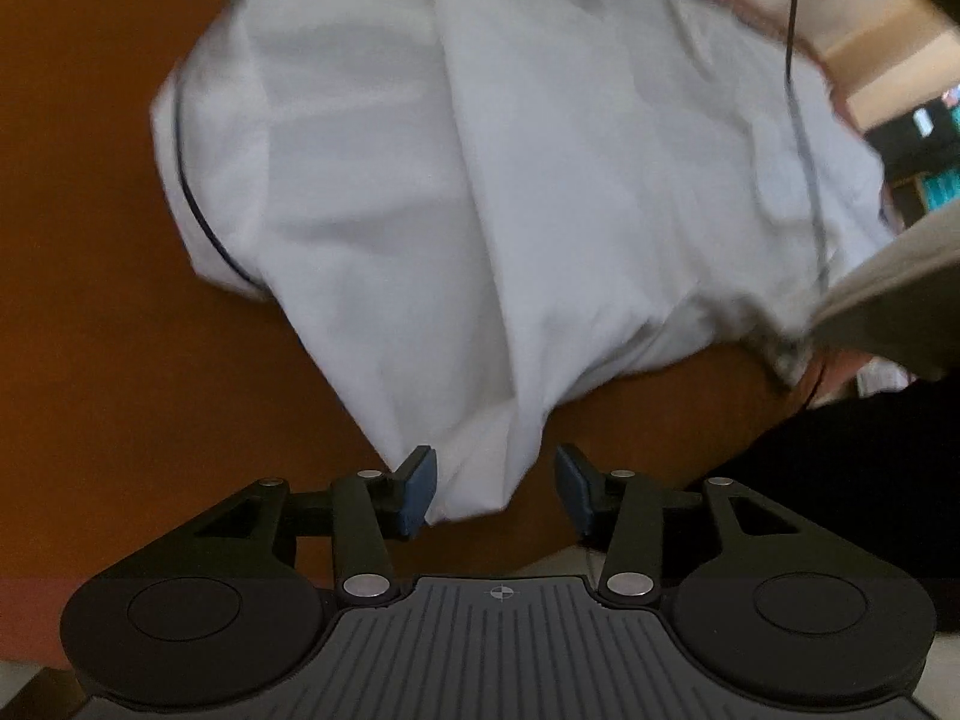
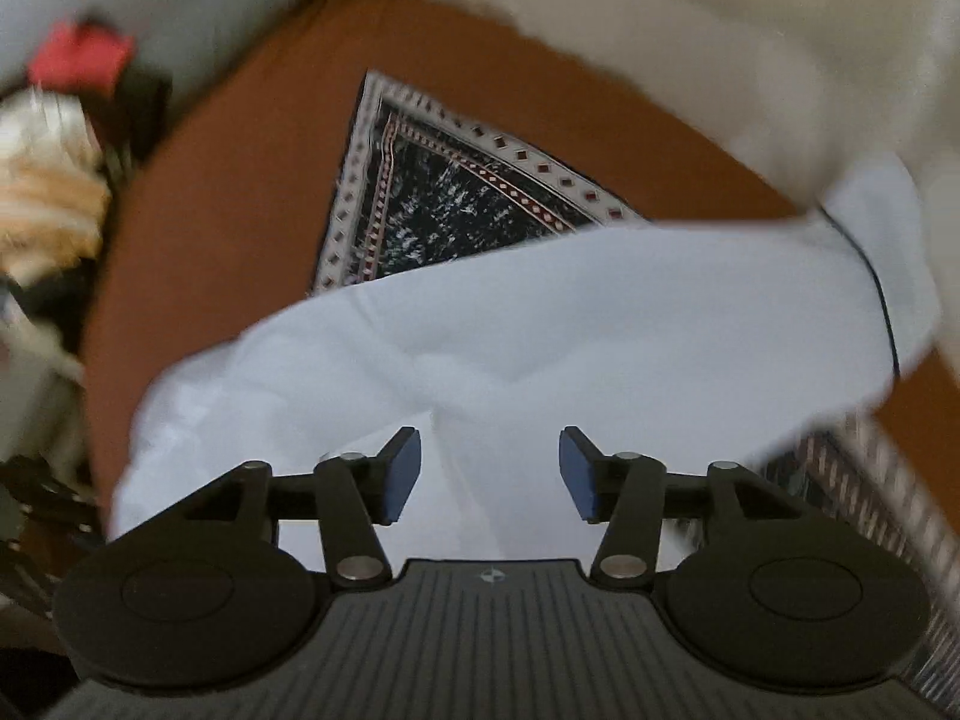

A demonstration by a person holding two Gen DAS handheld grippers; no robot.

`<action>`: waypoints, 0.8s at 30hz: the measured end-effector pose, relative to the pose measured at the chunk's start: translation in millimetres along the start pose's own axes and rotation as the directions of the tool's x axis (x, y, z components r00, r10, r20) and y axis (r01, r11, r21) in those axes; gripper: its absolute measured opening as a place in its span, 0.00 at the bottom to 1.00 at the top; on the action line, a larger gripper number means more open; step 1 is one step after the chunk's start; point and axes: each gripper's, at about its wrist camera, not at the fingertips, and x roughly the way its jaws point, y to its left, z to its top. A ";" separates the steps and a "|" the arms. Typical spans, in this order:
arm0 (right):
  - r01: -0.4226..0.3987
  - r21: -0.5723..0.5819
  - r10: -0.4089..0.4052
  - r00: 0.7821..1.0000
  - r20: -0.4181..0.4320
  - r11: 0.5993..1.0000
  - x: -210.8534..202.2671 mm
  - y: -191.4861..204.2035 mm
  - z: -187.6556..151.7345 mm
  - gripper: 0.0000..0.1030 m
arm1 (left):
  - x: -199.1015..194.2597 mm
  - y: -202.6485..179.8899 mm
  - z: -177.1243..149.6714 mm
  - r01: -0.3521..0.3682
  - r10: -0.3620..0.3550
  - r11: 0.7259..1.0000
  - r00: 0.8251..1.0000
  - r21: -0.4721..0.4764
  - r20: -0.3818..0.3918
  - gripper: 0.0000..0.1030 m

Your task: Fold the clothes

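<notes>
A white garment (image 1: 480, 180) with thin dark piping lies spread and creased on an orange-brown surface (image 1: 90, 330). Its near corner hangs down between the fingers of my left gripper (image 1: 495, 489), which is open; the cloth lies against the left pad (image 1: 420, 489) and stands apart from the right one. In the right wrist view the same white garment (image 2: 540, 312) runs across the middle as a folded band. My right gripper (image 2: 489, 474) hovers over its near edge, open, with the pads clear of the cloth.
A black patterned cloth (image 2: 444, 210) with a diamond border lies partly under the garment. Cream fabric (image 2: 720, 30) is bunched at the far right. Blurred clutter with a red item (image 2: 78, 60) sits left. A thin dark cable (image 1: 792, 30) hangs over the garment.
</notes>
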 end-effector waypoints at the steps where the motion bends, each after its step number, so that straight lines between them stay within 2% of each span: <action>1: -0.024 0.037 0.023 1.000 0.013 0.999 -5.7 -3.2 -12.5 0.55 | -4.6 -0.7 7.3 0.010 -0.010 1.000 0.999 0.001 0.031 0.60; 4: -0.091 0.148 0.086 0.996 0.037 0.985 -7.8 -3.0 -56.7 0.55 | -1.3 -3.6 30.1 0.036 -0.037 0.999 0.996 0.009 0.087 0.61; 8: -0.203 0.269 0.195 0.979 0.059 0.941 0.3 12.1 -114.5 0.56 | 21.1 -3.9 46.6 0.108 -0.108 0.994 0.993 0.008 0.049 0.61; 11: -0.277 0.286 0.272 0.961 0.056 0.917 2.9 37.7 -155.8 0.56 | 30.8 -3.2 45.1 0.129 -0.129 0.992 0.992 0.012 0.000 0.61; 14: -0.303 0.286 0.307 0.951 0.031 0.909 3.5 63.1 -191.8 0.57 | 38.2 -3.0 42.5 0.139 -0.138 0.990 0.989 0.016 -0.043 0.61; 16: -0.342 0.309 0.355 0.935 0.017 0.887 8.9 76.0 -213.7 0.57 | 41.1 -2.2 40.9 0.146 -0.145 0.989 0.988 0.016 -0.057 0.61; 20: -0.370 0.331 0.388 0.922 0.012 0.868 27.8 93.0 -236.5 0.57 | 46.3 1.1 41.0 0.167 -0.166 0.986 0.983 0.009 -0.079 0.58; 21: -0.377 0.337 0.395 0.919 0.016 0.863 33.1 96.4 -240.3 0.55 | 47.6 1.6 41.2 0.176 -0.174 0.984 0.981 0.009 -0.086 0.55; 22: -0.386 0.342 0.405 0.914 0.016 0.857 37.7 98.9 -242.7 0.52 | 48.5 1.0 40.2 0.190 -0.187 0.982 0.978 0.012 -0.096 0.37; 23: -0.396 0.347 0.420 0.908 0.008 0.850 40.8 100.1 -242.4 0.33 | 49.4 0.2 38.9 0.205 -0.202 0.979 0.974 0.016 -0.107 0.28; 24: -0.407 0.352 0.435 0.901 0.000 0.843 44.0 101.3 -242.0 0.13 | 48.8 -0.5 36.7 0.219 -0.215 0.975 0.970 0.023 -0.115 0.27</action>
